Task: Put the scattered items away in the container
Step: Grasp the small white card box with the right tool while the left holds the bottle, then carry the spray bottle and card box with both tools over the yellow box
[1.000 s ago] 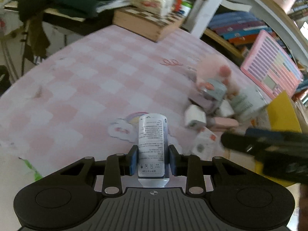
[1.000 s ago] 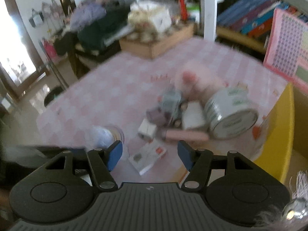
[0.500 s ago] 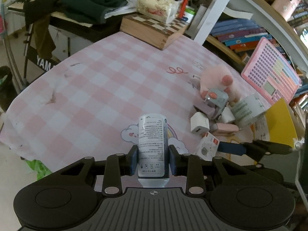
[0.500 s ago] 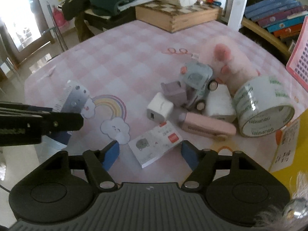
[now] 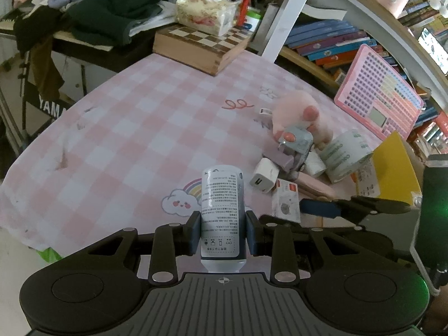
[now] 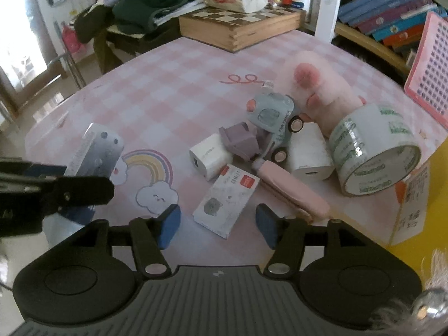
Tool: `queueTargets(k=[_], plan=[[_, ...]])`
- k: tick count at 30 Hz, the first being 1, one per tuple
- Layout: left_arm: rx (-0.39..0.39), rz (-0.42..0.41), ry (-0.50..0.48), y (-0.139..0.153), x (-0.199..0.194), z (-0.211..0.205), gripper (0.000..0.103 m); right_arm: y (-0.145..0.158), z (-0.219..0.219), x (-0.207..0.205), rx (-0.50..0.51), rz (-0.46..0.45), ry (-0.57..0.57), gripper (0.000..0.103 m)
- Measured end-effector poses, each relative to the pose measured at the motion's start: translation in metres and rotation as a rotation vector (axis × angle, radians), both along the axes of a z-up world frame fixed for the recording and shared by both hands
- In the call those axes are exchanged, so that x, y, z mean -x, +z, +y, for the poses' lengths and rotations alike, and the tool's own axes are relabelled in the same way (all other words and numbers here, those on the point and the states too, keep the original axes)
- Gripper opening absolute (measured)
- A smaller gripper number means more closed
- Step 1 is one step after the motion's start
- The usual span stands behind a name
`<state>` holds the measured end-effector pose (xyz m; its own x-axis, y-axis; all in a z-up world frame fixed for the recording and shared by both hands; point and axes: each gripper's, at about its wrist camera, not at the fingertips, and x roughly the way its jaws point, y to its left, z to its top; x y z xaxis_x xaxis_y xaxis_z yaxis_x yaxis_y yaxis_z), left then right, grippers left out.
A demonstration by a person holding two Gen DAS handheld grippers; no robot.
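My left gripper (image 5: 223, 233) is clamped on a small white bottle (image 5: 222, 210) with a printed label, held above the near left part of the pink checked tablecloth (image 5: 134, 128), over the rainbow-and-cloud print (image 6: 151, 176). My right gripper (image 6: 217, 225) stands wide with nothing between its blue pads (image 6: 168, 225) — it hovers just short of a flat white card box (image 6: 226, 198) with a red corner patch. Behind that box, toward the cloth's right edge, the scatter sits packed together: a white charger cube (image 6: 205, 158), a mauve block (image 6: 242, 142) touching a grey-blue toy truck (image 6: 273, 123), a pink pen-like case (image 6: 291, 189) lying aslant, a second white charger (image 6: 310, 156), a pink plush (image 6: 322, 92) at the back, and a roll of clear printed tape (image 6: 375, 151) on its edge. The yellow container (image 5: 392, 168) stands at the right edge, just beside the tape. A chessboard box (image 5: 198, 44) with a tissue pack (image 5: 204, 14) on it rests at the far edge.
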<state>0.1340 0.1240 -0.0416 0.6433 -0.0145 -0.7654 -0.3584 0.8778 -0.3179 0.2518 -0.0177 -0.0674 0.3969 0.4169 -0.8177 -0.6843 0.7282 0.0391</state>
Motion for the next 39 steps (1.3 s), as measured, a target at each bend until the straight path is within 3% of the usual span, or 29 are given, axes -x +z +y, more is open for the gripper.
queueTargets(k=[3,7,15,28,39], plan=[[0.003,0.003,-0.009,0.000,0.000,0.001,0.031,-0.001,0.005,-0.002,0.015,-0.020,-0.005,0.055],[0.011,0.003,-0.023,0.000,0.000,0.002,0.031,0.002,0.006,-0.003,0.024,-0.032,0.008,0.029],[0.029,-0.028,-0.051,0.006,0.004,0.002,0.031,0.012,-0.008,0.003,-0.008,0.020,-0.007,0.028],[0.072,-0.120,-0.082,0.031,0.036,-0.003,0.031,0.067,-0.046,0.048,-0.123,-0.016,-0.059,0.028],[0.090,-0.184,-0.151,0.050,0.077,-0.013,0.031,0.089,-0.077,0.104,-0.179,-0.064,-0.170,0.028]])
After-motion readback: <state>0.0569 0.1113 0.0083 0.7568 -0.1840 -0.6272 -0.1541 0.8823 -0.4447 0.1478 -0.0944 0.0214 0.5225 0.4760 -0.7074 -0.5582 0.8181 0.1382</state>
